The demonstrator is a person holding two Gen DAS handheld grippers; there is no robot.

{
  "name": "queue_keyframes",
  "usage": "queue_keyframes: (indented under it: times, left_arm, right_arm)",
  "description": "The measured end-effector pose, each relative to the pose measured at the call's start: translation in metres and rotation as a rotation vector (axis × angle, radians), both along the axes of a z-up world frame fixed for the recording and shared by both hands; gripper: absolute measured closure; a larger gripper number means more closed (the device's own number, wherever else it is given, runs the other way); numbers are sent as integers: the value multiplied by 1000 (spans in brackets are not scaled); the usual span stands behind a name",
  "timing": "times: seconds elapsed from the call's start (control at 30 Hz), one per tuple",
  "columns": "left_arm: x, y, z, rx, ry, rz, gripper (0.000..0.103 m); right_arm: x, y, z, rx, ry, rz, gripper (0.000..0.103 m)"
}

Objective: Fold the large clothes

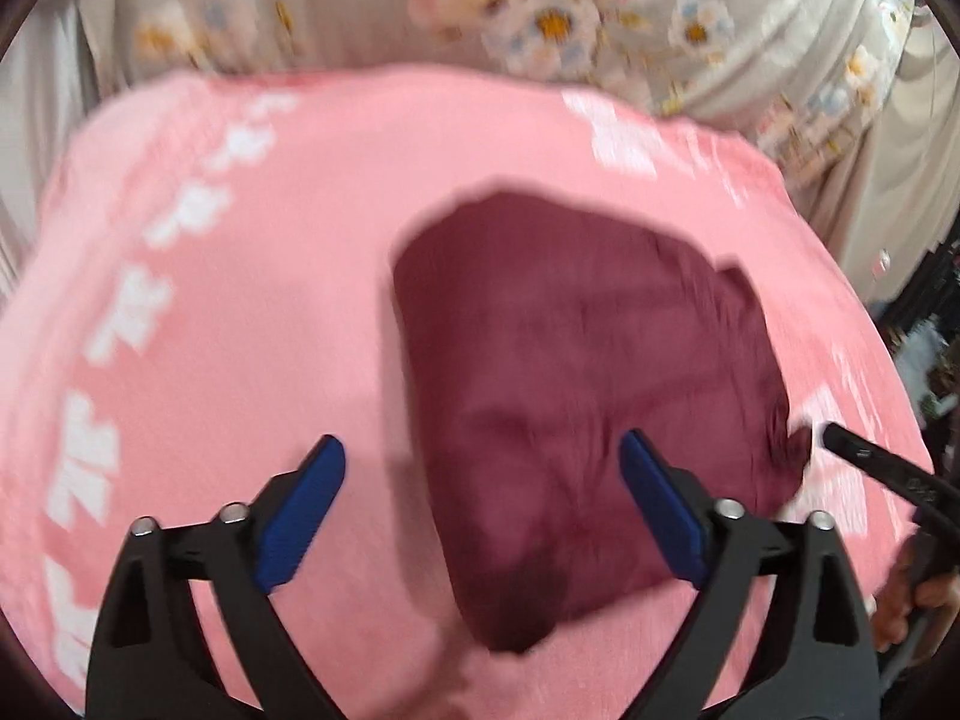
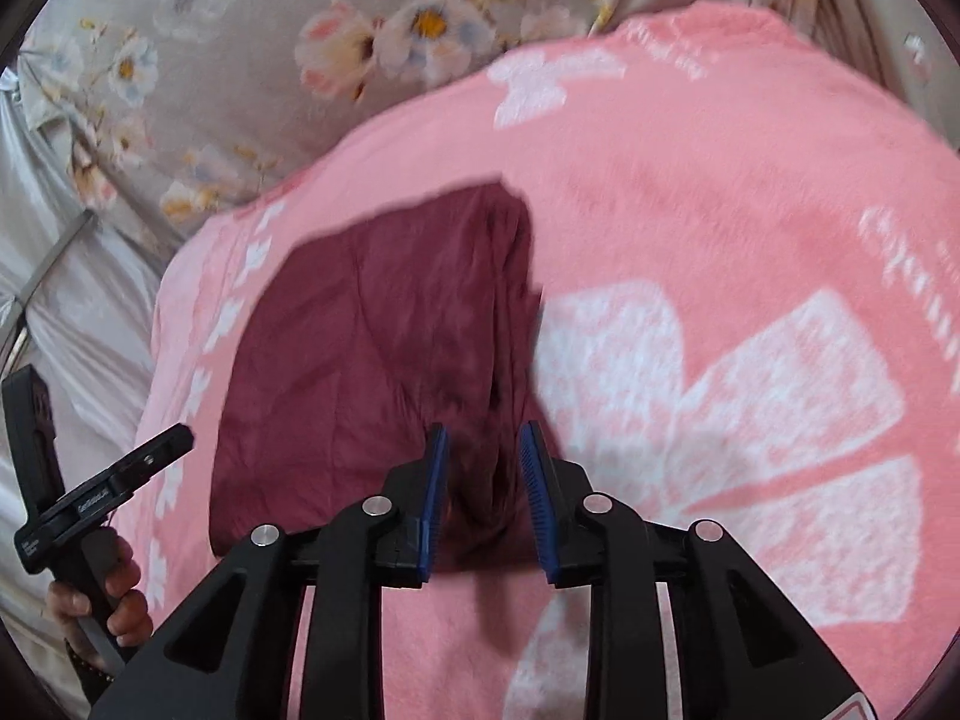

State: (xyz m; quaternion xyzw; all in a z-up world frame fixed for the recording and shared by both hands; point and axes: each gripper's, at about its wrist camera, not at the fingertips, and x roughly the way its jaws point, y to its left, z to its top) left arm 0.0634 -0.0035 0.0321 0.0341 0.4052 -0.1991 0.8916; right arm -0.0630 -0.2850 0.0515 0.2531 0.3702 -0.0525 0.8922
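The maroon garment was matt, creased woven cloth. Under it, the pink blanket looked like soft, fuzzy fleece with a white woven-in pattern. Beyond the blanket, the floral sheet was smooth cloth with a slight satin sheen. The left gripper was matt black plastic with ribbed blue pads and shiny metal pins.

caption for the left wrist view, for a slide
Open left gripper over a folded maroon garment on a pink blanket.

I see the folded garment lying on the blanket, the floral sheet behind them, my left gripper above its near edge.
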Motion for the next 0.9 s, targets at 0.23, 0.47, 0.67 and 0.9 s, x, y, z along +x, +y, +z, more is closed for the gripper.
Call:
queue_keyframes:
  times: [0.23, 0.47, 0.67, 0.9]
  left_arm:
    - [55, -52, 15, 21, -50, 121, 12]
    - [84, -97, -32, 84, 15, 127, 12]
    - [91, -103, -55, 72, 36, 152, 5]
    - [94, -107, -67, 90, 11, 168, 5]
  right_arm:
    - [94, 11, 9, -61, 23, -14, 49]
    - [113, 12, -44, -72, 82, -15, 77]
    - [111, 6, -61, -47, 64, -18, 78]
    - [114, 12, -74, -87, 37, -13, 77]
